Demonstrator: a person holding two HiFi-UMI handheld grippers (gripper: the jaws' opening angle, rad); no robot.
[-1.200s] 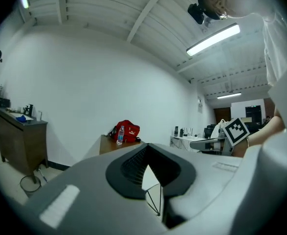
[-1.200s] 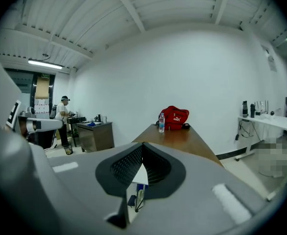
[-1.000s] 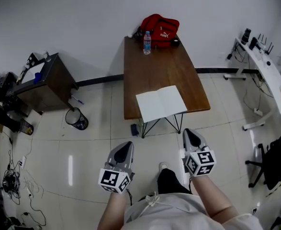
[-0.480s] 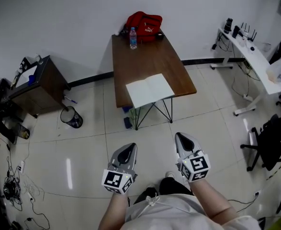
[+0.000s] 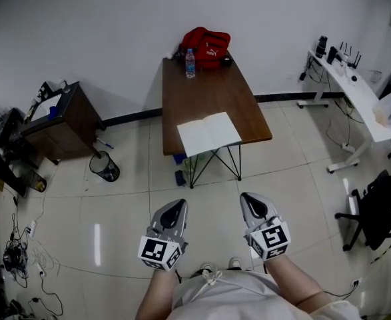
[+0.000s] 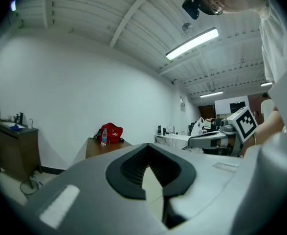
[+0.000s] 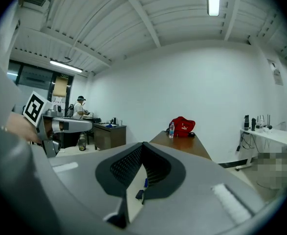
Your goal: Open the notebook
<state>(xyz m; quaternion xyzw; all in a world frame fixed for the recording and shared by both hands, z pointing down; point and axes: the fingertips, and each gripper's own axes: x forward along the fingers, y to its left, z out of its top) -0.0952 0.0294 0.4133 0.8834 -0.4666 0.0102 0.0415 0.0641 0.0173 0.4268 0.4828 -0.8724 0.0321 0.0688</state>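
The notebook [image 5: 208,133] lies open with blank white pages at the near end of the brown table [image 5: 212,89], its front edge at the table's edge. Both grippers are held low over the floor, well short of the table and apart from the notebook. My left gripper [image 5: 173,210] has its jaws together with nothing between them, and its own view [image 6: 145,168] shows the same. My right gripper [image 5: 254,205] is also shut and empty [image 7: 142,165]. The notebook is hidden behind the jaws in both gripper views.
A red bag [image 5: 206,45] and a water bottle [image 5: 190,63] stand at the table's far end by the wall. A dark cabinet [image 5: 58,115] and a bin [image 5: 106,167] are to the left. A white desk [image 5: 352,89] and an office chair [image 5: 382,205] are to the right.
The table and notebook now sit farther off than one second ago; the view has drawn back from them. Both grippers stay shut and low in front of the person.
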